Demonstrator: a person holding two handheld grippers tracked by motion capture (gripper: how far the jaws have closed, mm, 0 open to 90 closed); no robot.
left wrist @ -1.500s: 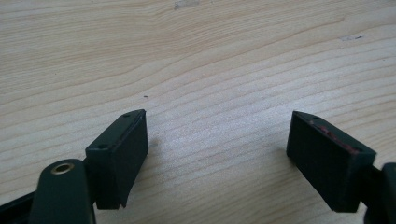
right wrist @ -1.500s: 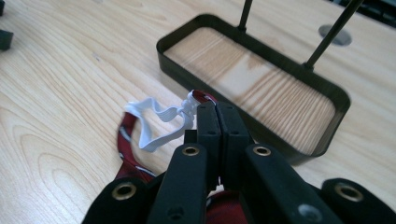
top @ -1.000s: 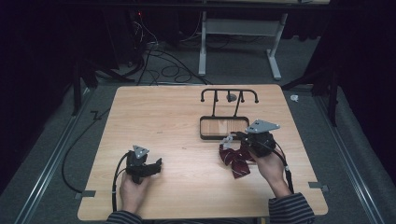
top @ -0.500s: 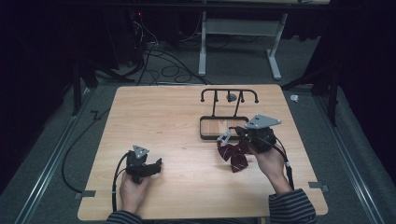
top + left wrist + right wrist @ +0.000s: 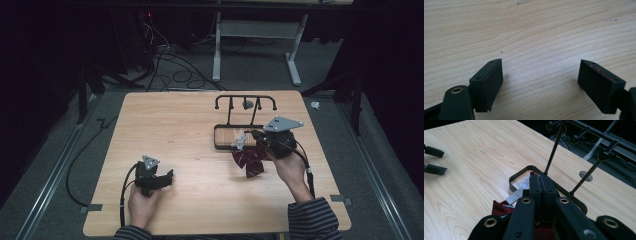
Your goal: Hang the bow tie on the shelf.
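A dark red striped bow tie [image 5: 250, 161] with a white strap [image 5: 239, 140] hangs from my right gripper [image 5: 251, 134], whose jaws are shut on it just in front of a black metal stand [image 5: 219, 138]. In the right gripper view the closed jaws of my right gripper [image 5: 540, 178] point at the stand's base loop [image 5: 516, 176]; the white strap [image 5: 517, 193] and red cloth [image 5: 499, 208] show to their left. My left gripper [image 5: 167, 176] rests near the table's front left. It is open over bare wood, as the left gripper [image 5: 540, 71] view confirms.
The stand has two upright rods [image 5: 554, 147] and a top bar with hooks [image 5: 245, 98]. The wooden table [image 5: 165, 125] ends close behind the stand, with cables on the floor [image 5: 170, 65] beyond. A cable trails from each gripper.
My right gripper has risen and moved slightly toward the stand, lifting the bow tie off the table. The left gripper has stayed still.
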